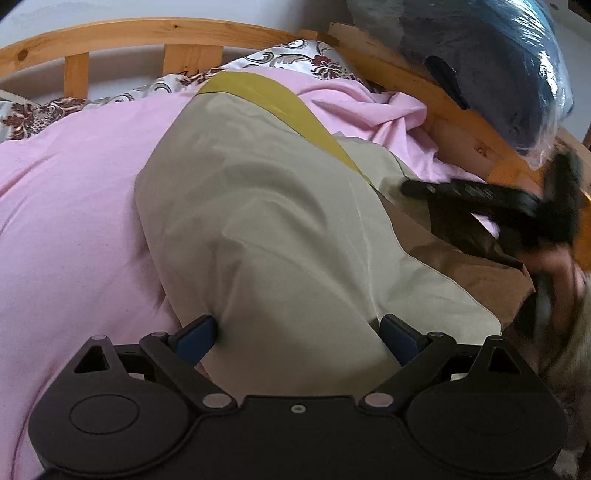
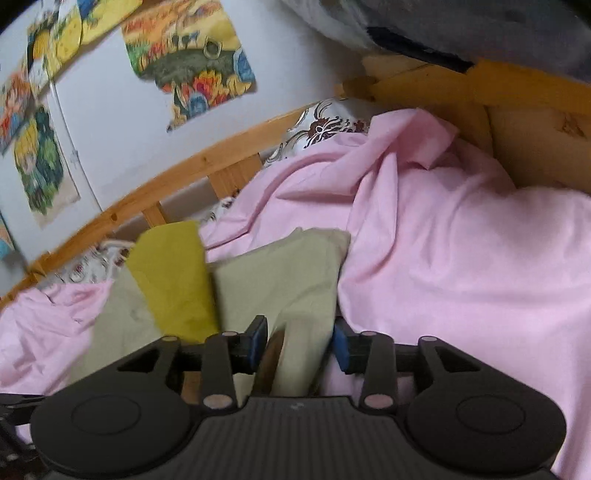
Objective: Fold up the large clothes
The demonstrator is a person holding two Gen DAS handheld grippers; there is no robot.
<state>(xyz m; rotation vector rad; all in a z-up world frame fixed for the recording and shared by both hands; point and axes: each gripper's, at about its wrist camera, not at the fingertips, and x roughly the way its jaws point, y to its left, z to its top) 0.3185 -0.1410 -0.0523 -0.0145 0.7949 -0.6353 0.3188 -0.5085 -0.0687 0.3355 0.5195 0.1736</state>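
A large pale beige garment (image 1: 280,221) with a mustard-yellow band (image 1: 280,99) and a brown part (image 1: 436,243) lies on the pink sheet (image 1: 74,221). My left gripper (image 1: 299,330) stands wide open over its near end, a blue pad at each side of the cloth. In the right wrist view, my right gripper (image 2: 299,343) is open. A raised fold of the beige garment (image 2: 295,295) stands between its pads with small gaps at both sides. The left wrist view shows one of its black fingers (image 1: 461,192), blurred, at the garment's right edge, with a person's hand (image 1: 565,266) behind it.
A wooden bed frame (image 1: 147,33) curves along the far side, and a board (image 2: 535,147) closes the right end. A floral patterned pillow (image 1: 295,59) lies at the back. A dark bundle in plastic wrap (image 1: 498,66) rests on the frame. Colourful pictures (image 2: 188,55) hang on the wall.
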